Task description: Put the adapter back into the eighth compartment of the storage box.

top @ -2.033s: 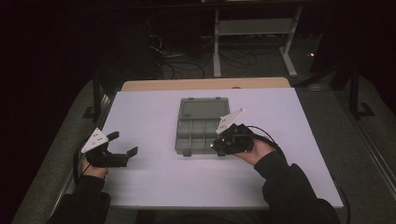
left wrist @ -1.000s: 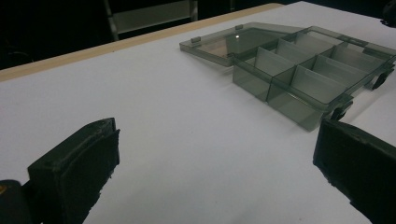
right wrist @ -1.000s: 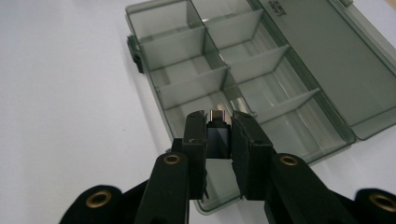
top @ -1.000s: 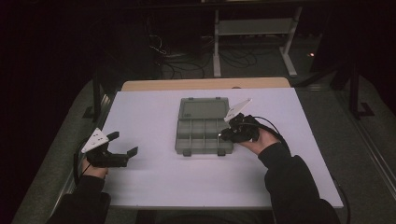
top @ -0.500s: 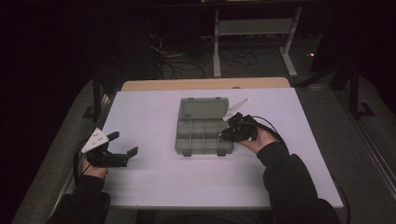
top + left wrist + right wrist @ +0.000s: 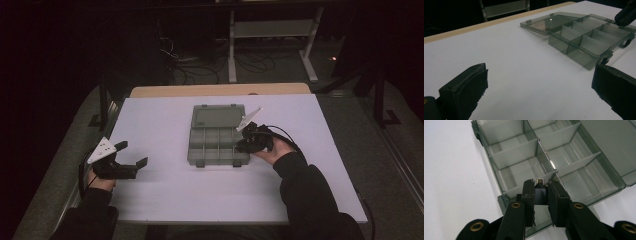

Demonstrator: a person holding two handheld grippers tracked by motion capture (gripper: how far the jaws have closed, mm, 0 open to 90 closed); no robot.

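One small black adapter (image 6: 540, 192) sits clamped in the right gripper (image 6: 541, 195) above the organizer box (image 6: 564, 165); left gripper (image 6: 536, 92) gapes.

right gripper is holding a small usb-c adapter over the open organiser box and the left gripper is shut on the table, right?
Not quite: the left gripper is open, its jaws standing wide apart with nothing between them, as the left gripper view shows. The rest holds: the right gripper grips a small USB-C adapter over the open organiser box.

my right gripper (image 6: 541, 195): jaws cover most of the small adapter (image 6: 540, 188), only its metal tip pokes out | organizer box (image 6: 584, 37): cut by right edge | my left gripper (image 6: 539, 92): jaws cropped at bottom corners
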